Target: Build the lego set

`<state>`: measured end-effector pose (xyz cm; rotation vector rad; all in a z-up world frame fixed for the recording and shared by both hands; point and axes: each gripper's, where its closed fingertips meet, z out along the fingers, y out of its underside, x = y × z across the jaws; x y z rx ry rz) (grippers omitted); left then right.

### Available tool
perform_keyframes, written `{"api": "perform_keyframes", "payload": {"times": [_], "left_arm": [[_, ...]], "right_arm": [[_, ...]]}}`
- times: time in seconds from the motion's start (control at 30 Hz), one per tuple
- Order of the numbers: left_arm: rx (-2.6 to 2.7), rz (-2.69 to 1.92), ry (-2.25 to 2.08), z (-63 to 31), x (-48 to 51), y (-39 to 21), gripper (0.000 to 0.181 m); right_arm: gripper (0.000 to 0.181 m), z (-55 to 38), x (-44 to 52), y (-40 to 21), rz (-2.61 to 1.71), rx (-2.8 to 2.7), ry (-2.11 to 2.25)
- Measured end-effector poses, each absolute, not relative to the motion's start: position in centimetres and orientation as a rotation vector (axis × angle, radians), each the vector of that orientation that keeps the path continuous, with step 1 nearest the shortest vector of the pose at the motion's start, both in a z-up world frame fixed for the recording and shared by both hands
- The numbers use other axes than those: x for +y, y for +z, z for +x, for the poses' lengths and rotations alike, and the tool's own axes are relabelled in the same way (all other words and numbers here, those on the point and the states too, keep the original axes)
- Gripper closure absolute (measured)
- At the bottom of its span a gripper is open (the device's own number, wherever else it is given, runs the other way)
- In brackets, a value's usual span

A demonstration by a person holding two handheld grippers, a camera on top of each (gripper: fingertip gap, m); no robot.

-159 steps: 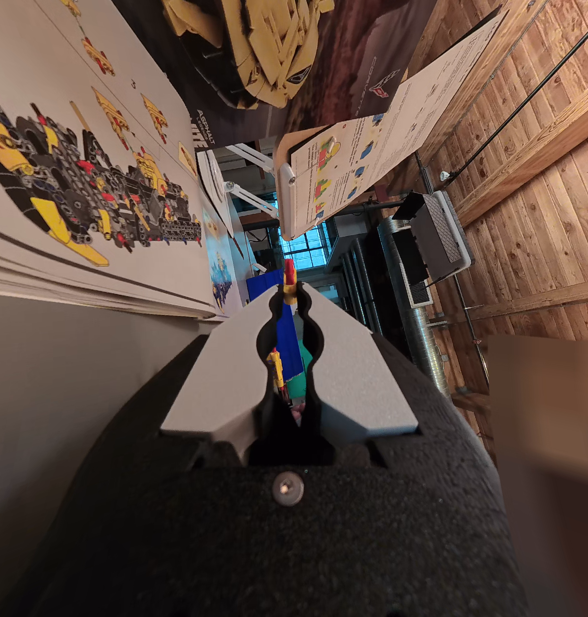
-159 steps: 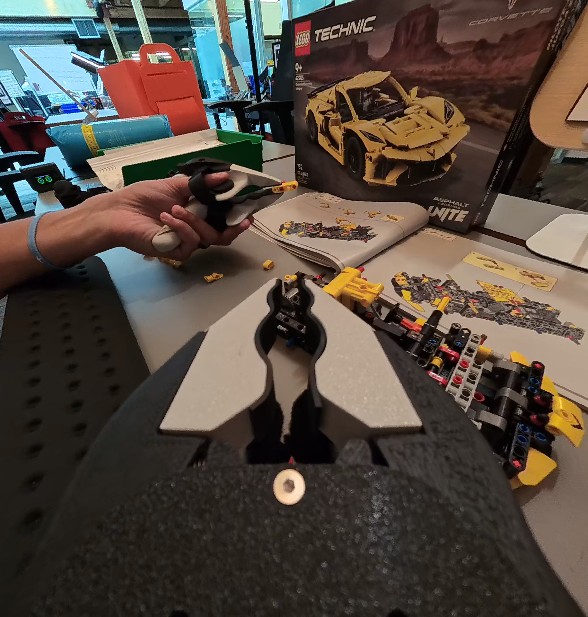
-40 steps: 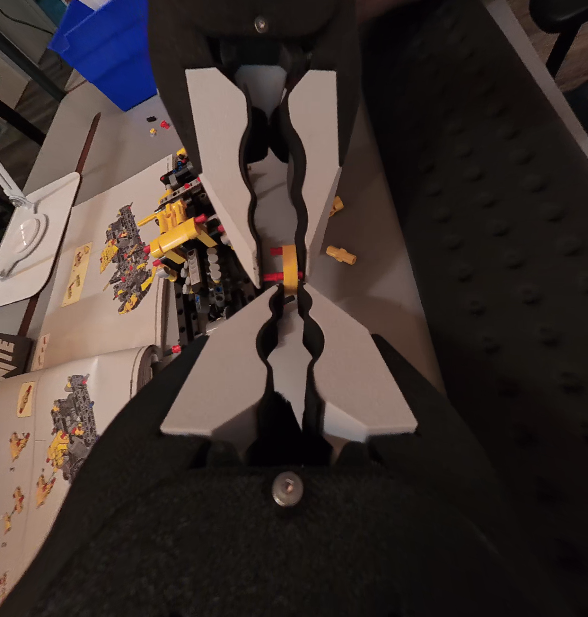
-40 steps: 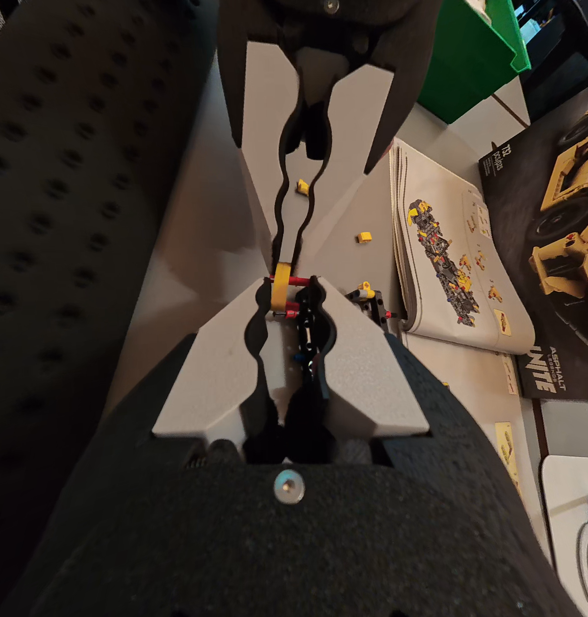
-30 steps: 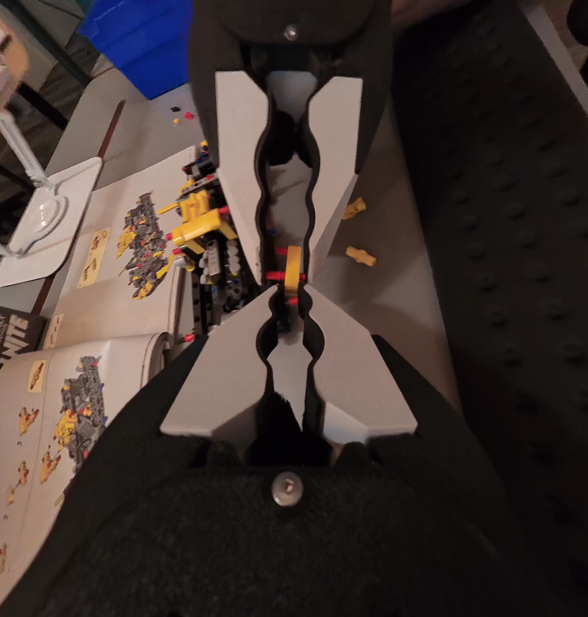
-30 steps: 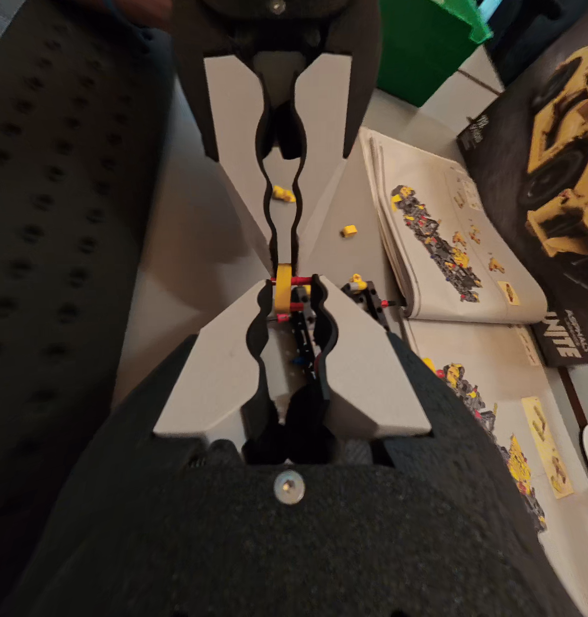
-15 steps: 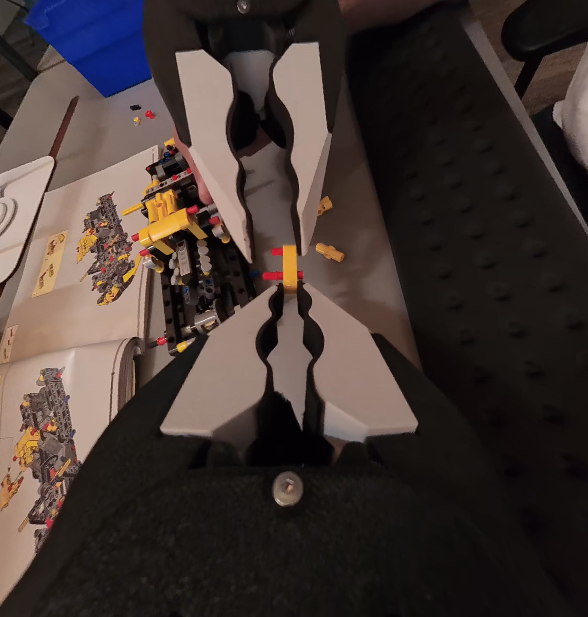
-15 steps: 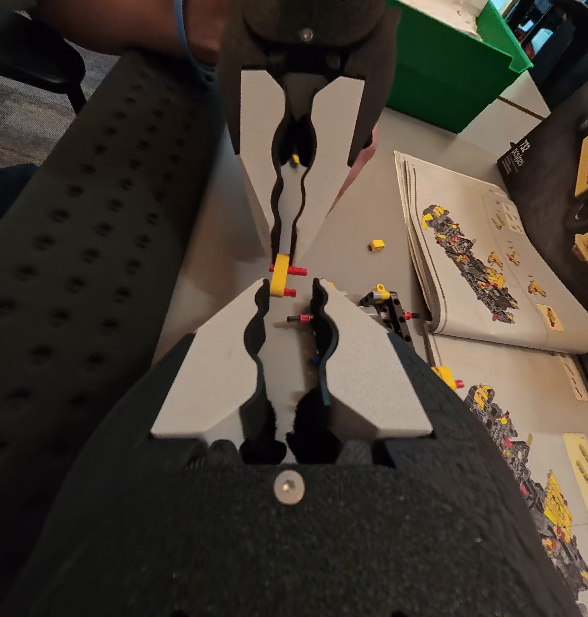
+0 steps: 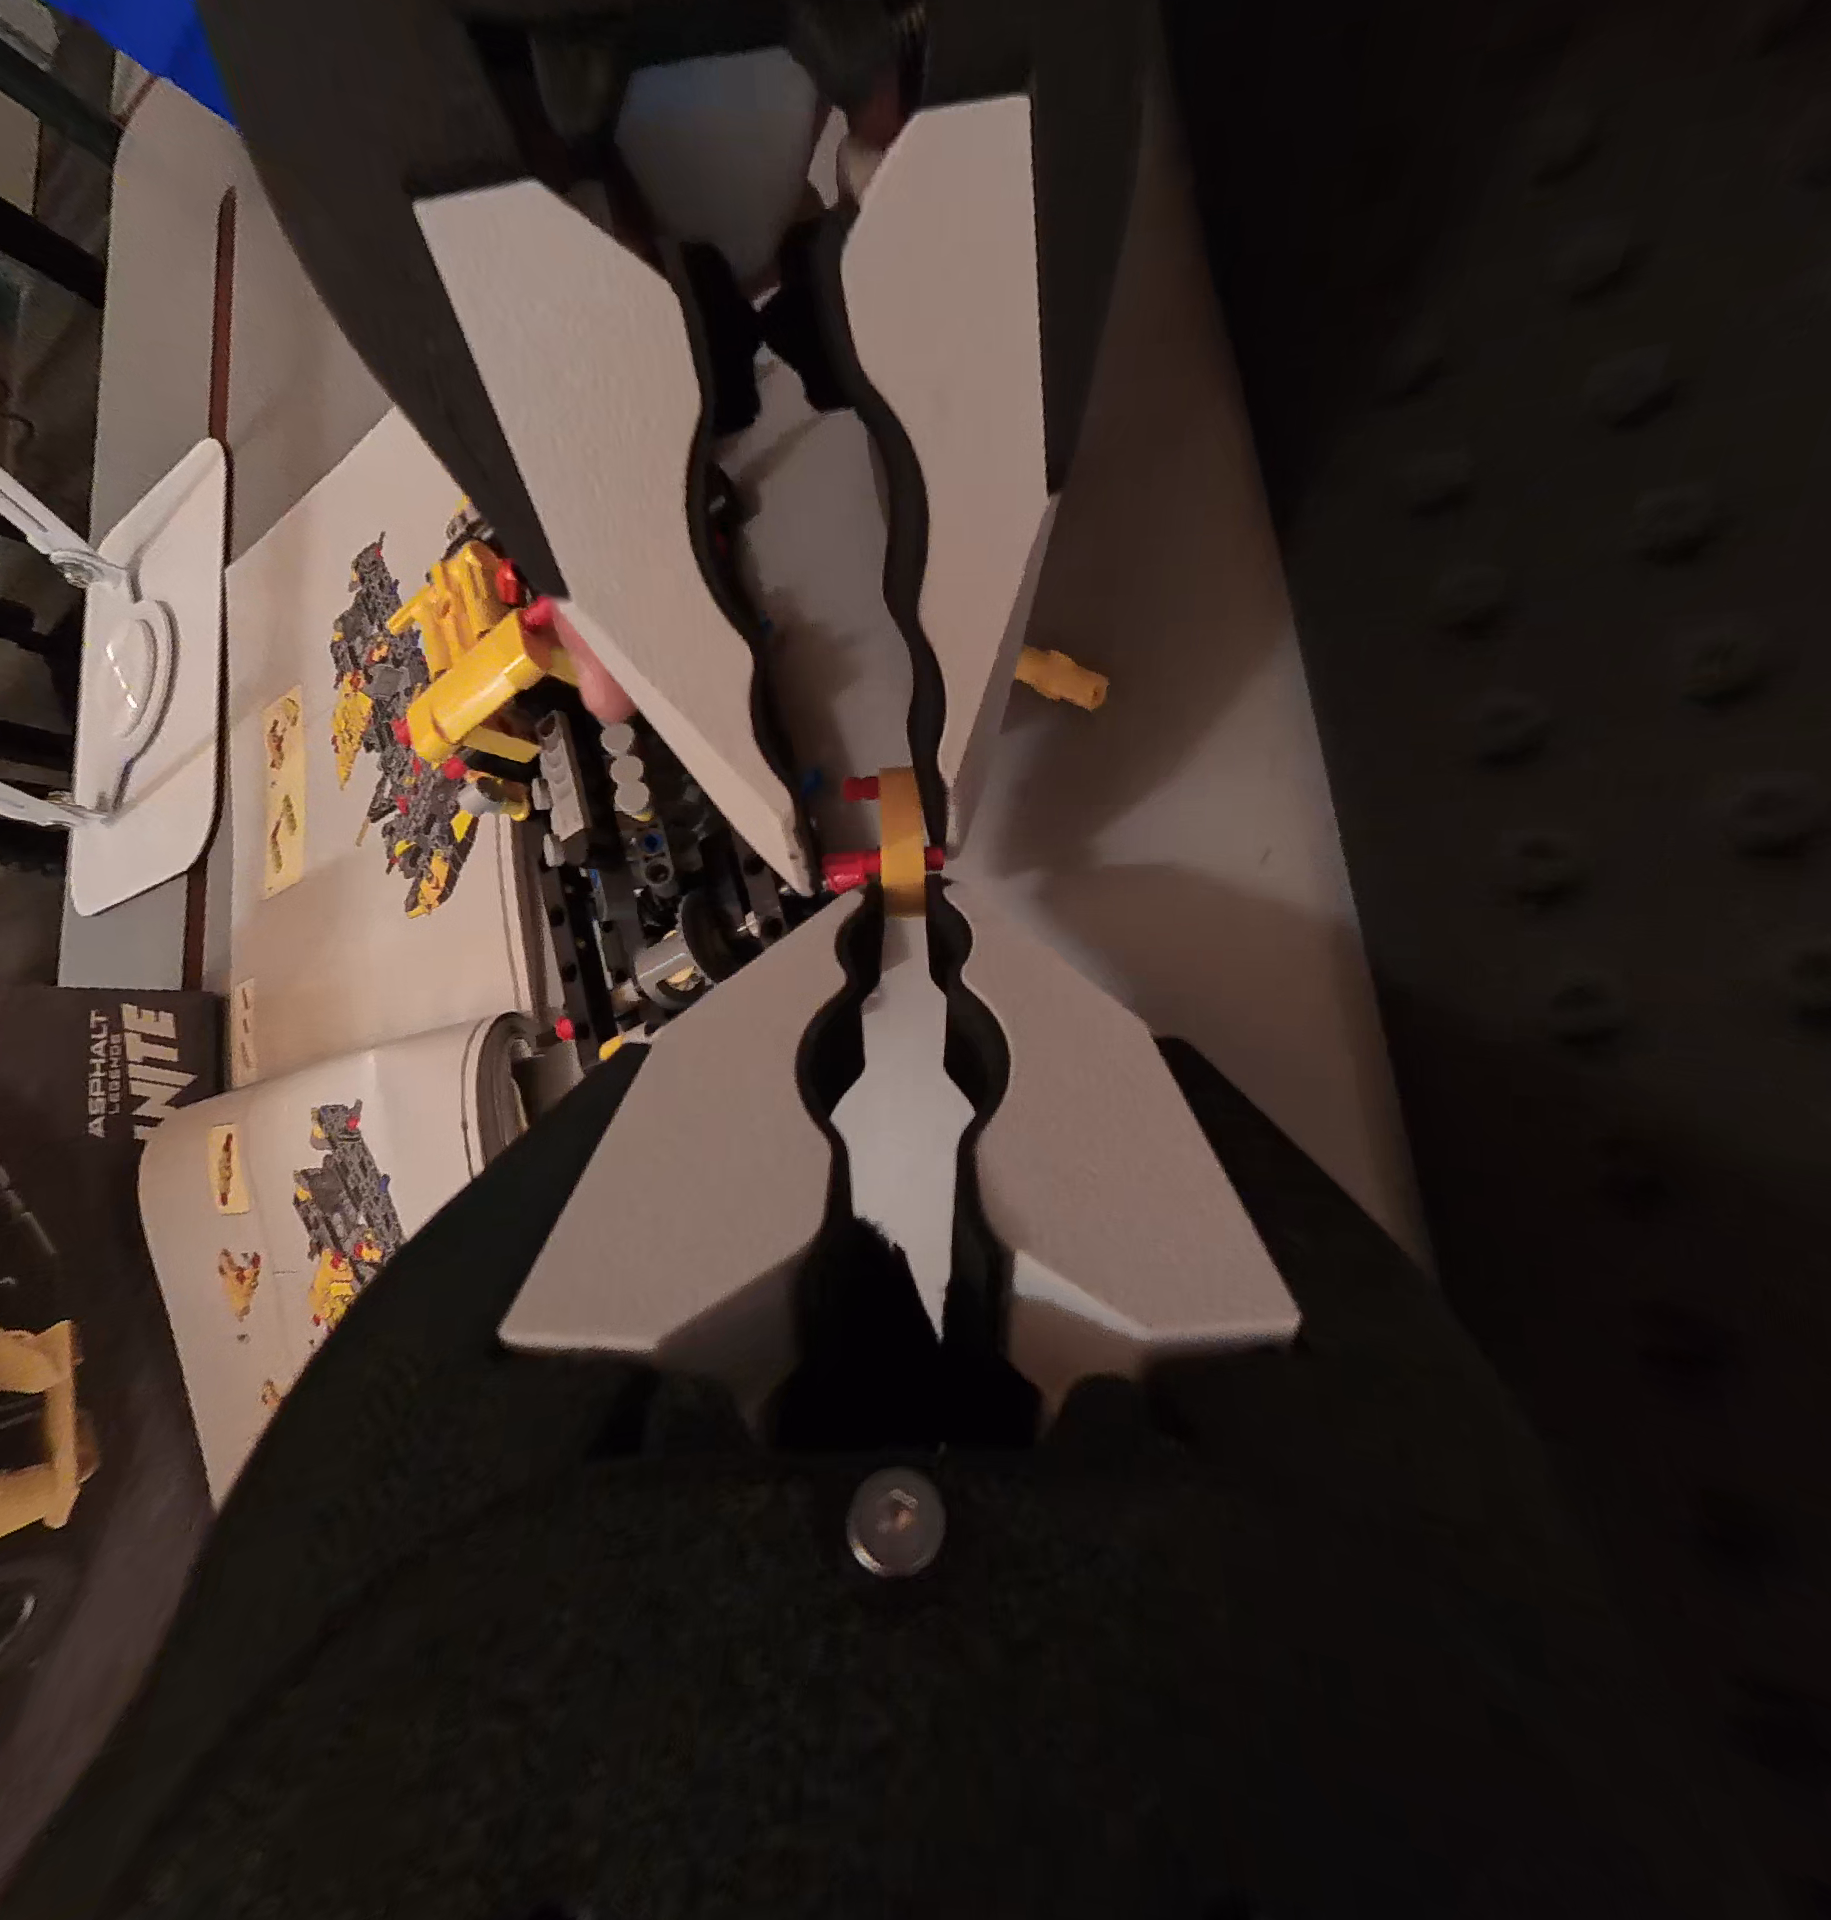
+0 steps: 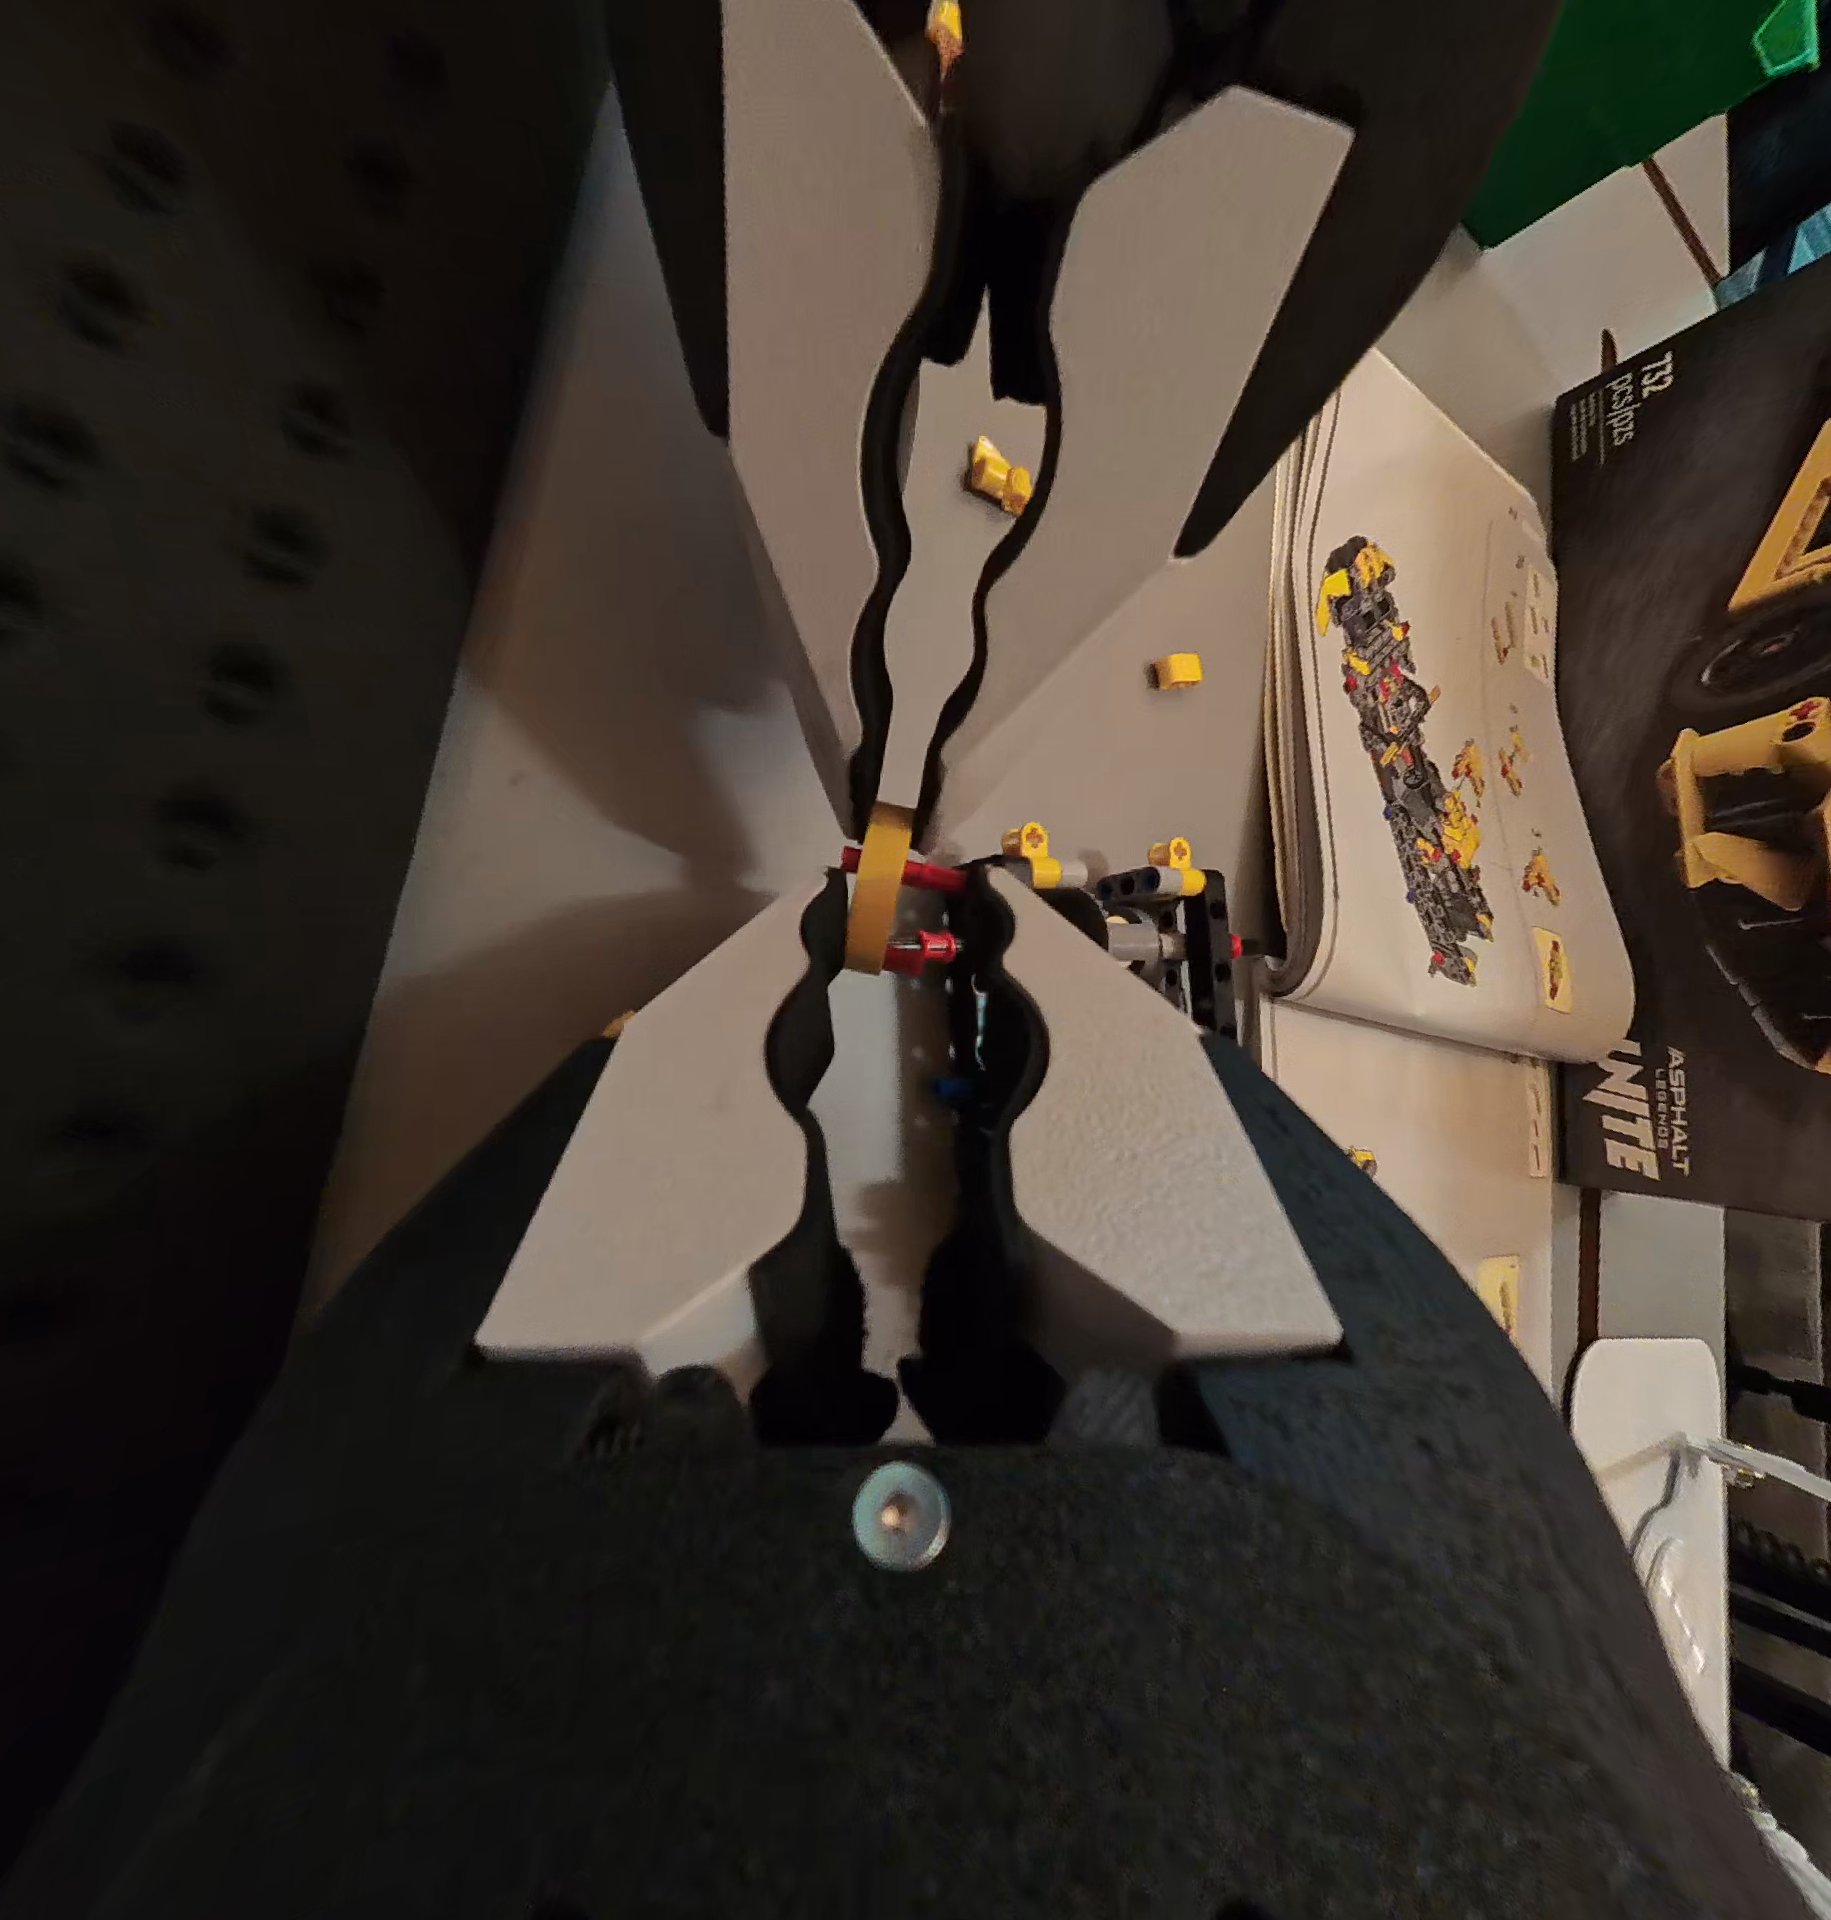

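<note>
Left tongs (image 9: 903,899) clamped on yellow beam (image 9: 900,847) with red pins (image 9: 851,864), right tongs (image 10: 906,883) parted around it above worktop (image 9: 1181,790): likely handover; then press into chassis (image 9: 630,831).

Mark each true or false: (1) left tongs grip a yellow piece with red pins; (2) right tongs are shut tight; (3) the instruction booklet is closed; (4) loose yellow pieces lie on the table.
1. True: the left tongs pinch the yellow piece at their tips.
2. False: the right tongs have their fingers clearly apart.
3. False: the instruction booklet lies open, showing a build picture.
4. True: a loose yellow piece lies on the table, and another sits farther off.
</note>
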<state>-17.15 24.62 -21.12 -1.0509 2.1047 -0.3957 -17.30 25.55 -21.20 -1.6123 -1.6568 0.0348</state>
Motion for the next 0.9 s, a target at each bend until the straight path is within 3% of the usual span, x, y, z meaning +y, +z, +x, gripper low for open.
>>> {"api": "perform_keyframes", "payload": {"times": [0.9], "left_arm": [[1.971, -1.137, -0.534, -16.7, 25.9, -19.6, 0.174]], "right_arm": [[0.166, -16.6, 26.6, -20.0, -1.656, -1.479, 0.125]]}}
